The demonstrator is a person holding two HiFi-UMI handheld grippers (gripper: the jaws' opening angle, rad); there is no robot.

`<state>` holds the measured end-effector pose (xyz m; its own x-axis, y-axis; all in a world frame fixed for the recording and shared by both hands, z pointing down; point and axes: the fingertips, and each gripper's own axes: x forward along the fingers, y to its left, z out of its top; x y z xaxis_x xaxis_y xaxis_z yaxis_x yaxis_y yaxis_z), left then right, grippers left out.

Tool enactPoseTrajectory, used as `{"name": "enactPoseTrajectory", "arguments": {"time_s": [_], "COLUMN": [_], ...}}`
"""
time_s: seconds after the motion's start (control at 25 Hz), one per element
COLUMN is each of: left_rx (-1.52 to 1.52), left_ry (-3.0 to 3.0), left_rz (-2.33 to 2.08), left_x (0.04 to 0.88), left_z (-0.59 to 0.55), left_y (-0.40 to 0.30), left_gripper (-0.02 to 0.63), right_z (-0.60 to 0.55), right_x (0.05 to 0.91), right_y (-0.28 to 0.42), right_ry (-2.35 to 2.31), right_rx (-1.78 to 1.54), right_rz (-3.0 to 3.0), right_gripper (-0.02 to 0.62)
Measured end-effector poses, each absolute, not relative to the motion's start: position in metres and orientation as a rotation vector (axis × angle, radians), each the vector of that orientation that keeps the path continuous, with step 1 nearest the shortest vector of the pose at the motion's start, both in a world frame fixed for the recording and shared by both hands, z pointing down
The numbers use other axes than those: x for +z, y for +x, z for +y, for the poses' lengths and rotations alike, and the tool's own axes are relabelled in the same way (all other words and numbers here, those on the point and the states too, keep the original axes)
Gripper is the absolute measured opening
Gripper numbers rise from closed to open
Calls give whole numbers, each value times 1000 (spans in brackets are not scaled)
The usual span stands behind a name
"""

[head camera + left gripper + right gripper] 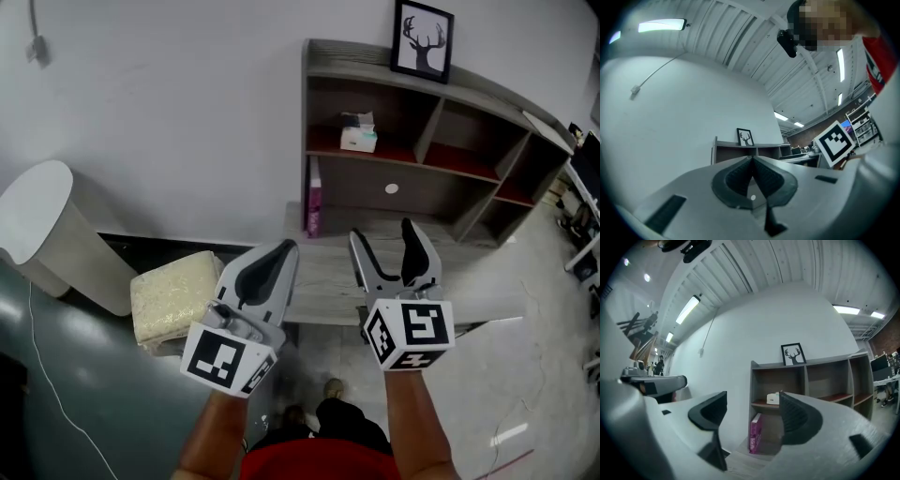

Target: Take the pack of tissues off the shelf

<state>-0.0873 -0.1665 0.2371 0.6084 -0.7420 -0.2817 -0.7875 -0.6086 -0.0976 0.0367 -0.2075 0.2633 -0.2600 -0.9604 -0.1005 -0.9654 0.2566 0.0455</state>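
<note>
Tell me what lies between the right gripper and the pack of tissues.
In the head view, only bare desk top separates the right gripper from the pack of tissues; the pink book stands aside, left.

No writing can be read on anything

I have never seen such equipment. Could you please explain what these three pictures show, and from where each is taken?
There is no robot: a person holds a two-fingered gripper in each hand. The head view comes from a camera on the person's head, looking down. The other two come from cameras on the grippers. The left gripper has its fingers shut, with nothing between them. The right gripper is open and empty. Ahead stands a grey shelf. The pack of tissues lies in its upper left compartment, a pink book stands below, and a deer picture stands on top.
</note>
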Motion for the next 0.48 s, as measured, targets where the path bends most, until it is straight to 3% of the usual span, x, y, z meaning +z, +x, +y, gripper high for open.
{"name": "enactPoseTrajectory", "arguments": {"time_s": [0.48], "left_rx": [244], "left_ry": [-2599], "left_rz": [1360], "left_x": [255], "left_z": [-292], "left_y": [-64], "left_gripper": [8], "right_z": [-364], "right_x": [291], "right_y": [64], "right_ry": [-2015], "right_rx": [96], "right_rz": [2428], "right_gripper": [519]}}
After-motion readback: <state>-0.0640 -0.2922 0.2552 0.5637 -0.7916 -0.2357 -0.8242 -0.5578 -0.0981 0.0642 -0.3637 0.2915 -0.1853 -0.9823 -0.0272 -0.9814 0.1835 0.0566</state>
